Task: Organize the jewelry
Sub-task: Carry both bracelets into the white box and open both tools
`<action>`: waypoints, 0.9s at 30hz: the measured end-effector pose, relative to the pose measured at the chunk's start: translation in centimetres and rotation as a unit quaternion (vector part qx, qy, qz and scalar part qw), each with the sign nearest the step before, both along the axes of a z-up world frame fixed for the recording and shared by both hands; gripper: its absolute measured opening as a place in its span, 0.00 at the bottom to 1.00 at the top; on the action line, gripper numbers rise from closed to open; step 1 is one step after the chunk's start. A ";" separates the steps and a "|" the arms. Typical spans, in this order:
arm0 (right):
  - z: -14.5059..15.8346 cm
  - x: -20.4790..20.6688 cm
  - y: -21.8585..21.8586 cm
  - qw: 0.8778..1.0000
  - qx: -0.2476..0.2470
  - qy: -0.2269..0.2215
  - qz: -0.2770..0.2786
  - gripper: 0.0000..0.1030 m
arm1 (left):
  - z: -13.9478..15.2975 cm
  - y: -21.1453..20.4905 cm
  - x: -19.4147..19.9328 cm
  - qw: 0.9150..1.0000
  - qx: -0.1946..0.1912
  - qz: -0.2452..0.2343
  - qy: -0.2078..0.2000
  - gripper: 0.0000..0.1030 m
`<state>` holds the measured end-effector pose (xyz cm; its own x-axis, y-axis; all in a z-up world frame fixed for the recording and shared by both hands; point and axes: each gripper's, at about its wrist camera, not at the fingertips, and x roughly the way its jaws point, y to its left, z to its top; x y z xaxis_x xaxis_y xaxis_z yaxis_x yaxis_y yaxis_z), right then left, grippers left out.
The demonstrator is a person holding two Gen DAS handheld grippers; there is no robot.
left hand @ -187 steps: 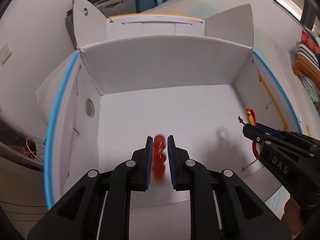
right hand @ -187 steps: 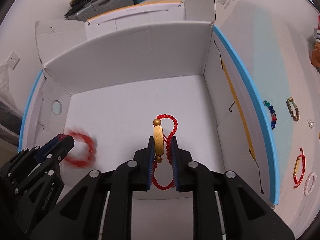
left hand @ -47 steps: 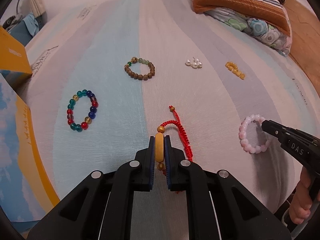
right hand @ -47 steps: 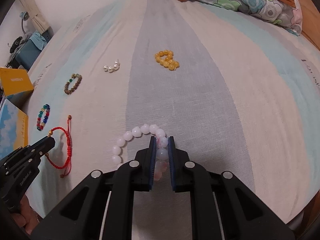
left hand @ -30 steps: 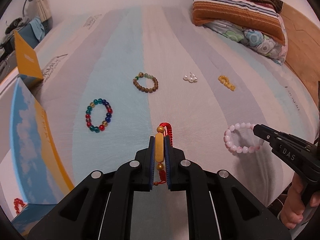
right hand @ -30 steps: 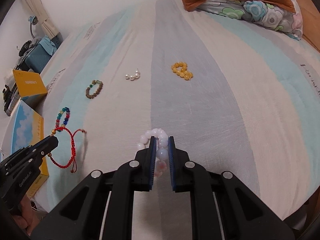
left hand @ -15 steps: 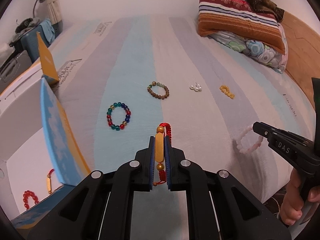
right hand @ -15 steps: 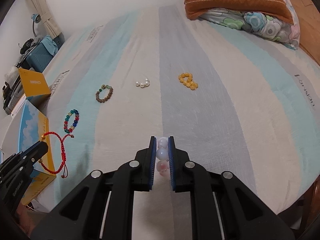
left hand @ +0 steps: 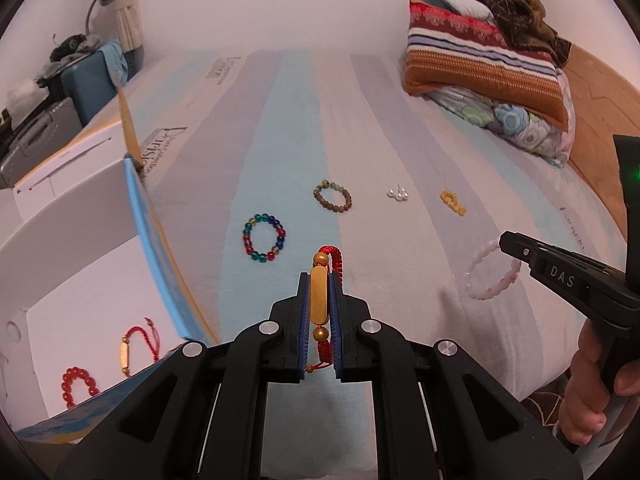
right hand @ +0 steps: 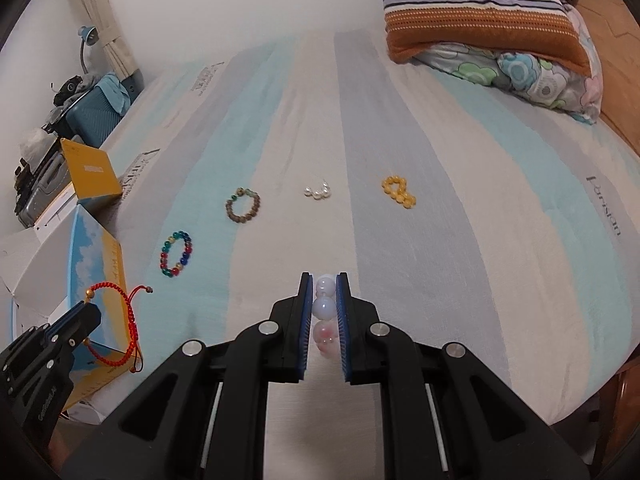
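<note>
My left gripper [left hand: 319,280] is shut on a red cord bracelet with a gold tube bead [left hand: 319,298], held above the bed; it also shows in the right wrist view [right hand: 120,328]. My right gripper [right hand: 323,280] is shut on a pale pink bead bracelet [right hand: 323,307], which hangs from its tip in the left wrist view [left hand: 490,278]. The open white box [left hand: 80,280] at the left holds a red bead bracelet [left hand: 78,384] and a red cord bracelet [left hand: 138,344]. On the striped bed sheet [left hand: 400,120] lie a multicoloured bead bracelet [left hand: 264,237], a brown bead bracelet [left hand: 332,201], pearls [left hand: 397,194] and a yellow bead bracelet [left hand: 452,202].
Pillows [left hand: 484,64] are stacked at the far right of the bed. A suitcase and clutter [left hand: 80,80] stand beyond the box at the far left. A yellow box flap [right hand: 90,178] stands up by the box. The bed's front edge is close below the grippers.
Both grippers have lifted their bracelets off the sheet and drawn back and left towards the box, whose inside has come into the left wrist view.
</note>
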<state>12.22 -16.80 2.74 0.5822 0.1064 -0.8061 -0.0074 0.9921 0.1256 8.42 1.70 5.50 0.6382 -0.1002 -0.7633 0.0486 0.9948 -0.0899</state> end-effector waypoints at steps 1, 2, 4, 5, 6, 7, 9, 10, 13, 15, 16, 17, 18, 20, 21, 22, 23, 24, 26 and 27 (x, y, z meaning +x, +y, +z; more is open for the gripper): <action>0.2 0.0 0.2 1.000 0.000 -0.001 0.002 0.11 | 0.3 0.2 -0.3 1.000 0.000 0.002 -0.003 0.08; 0.6 0.0 0.5 1.000 -0.002 -0.003 0.003 0.11 | 0.7 0.5 -0.5 1.000 -0.001 0.004 -0.006 0.08; 1.3 -0.1 1.2 1.000 -0.004 -0.007 0.008 0.11 | 1.3 1.1 -1.0 1.000 -0.002 0.010 -0.012 0.08; 1.7 -0.1 1.5 1.000 -0.004 -0.009 0.010 0.11 | 1.6 1.4 -1.3 1.000 -0.002 0.013 -0.016 0.08; 2.0 -0.2 1.8 1.000 -0.005 -0.011 0.012 0.11 | 1.9 1.8 -1.5 1.000 -0.004 0.016 -0.019 0.08; 2.4 -0.2 2.2 1.000 -0.007 -0.014 0.015 0.11 | 2.2 2.1 -1.8 1.000 -0.006 0.018 -0.022 0.08; 3.0 -0.2 3.1 1.000 -0.012 -0.017 0.019 0.11 | 2.9 3.1 -2.3 0.999 -0.009 0.026 -0.028 0.08; 3.2 -0.2 3.5 1.000 -0.012 -0.018 0.021 0.11 | 3.1 3.5 -2.6 0.999 -0.010 0.030 -0.030 0.08; 4.2 -0.4 4.6 0.999 -0.015 -0.025 0.028 0.11 | 4.0 4.9 -3.5 0.998 -0.016 0.042 -0.041 0.08; 4.8 -0.4 5.4 0.999 -0.015 -0.030 0.032 0.11 | 4.5 5.9 -4.0 0.997 -0.019 0.051 -0.048 0.08; 5.1 -0.5 5.8 0.999 -0.015 -0.033 0.035 0.11 | 4.7 6.2 -4.2 0.997 -0.019 0.054 -0.050 0.08; 5.4 -0.5 6.2 0.999 -0.015 -0.035 0.038 0.11 | 4.9 6.6 -4.5 0.997 -0.019 0.058 -0.053 0.08; 5.7 -0.6 6.7 0.998 -0.016 -0.037 0.040 0.11 | 5.0 6.9 -4.6 0.996 -0.021 0.060 -0.054 0.08; 6.1 -0.7 7.5 0.998 -0.015 -0.040 0.046 0.11 | 5.4 7.8 -5.1 0.996 -0.024 0.068 -0.059 0.08; 6.3 -0.7 7.8 0.998 -0.015 -0.042 0.049 0.11 | 5.5 8.1 -5.3 0.995 -0.024 0.071 -0.061 0.08; 6.5 -0.7 8.4 0.998 -0.016 -0.043 0.053 0.11 | 5.6 8.6 -5.4 0.995 -0.029 0.072 -0.064 0.08; 6.7 -0.7 9.0 0.997 -0.016 -0.044 0.057 0.11 | 5.6 9.1 -5.5 0.995 -0.033 0.073 -0.064 0.08; 6.8 -0.7 9.5 0.997 -0.014 -0.044 0.060 0.11 | 5.6 9.5 -5.6 0.994 -0.034 0.077 -0.063 0.08; 7.2 -0.6 10.9 0.996 -0.010 -0.044 0.071 0.11 | 5.6 10.5 -5.9 0.993 -0.026 0.096 -0.065 0.08; 7.3 -0.6 11.2 0.996 -0.009 -0.045 0.074 0.11 | 5.5 11.1 -5.9 0.992 -0.022 0.107 -0.065 0.08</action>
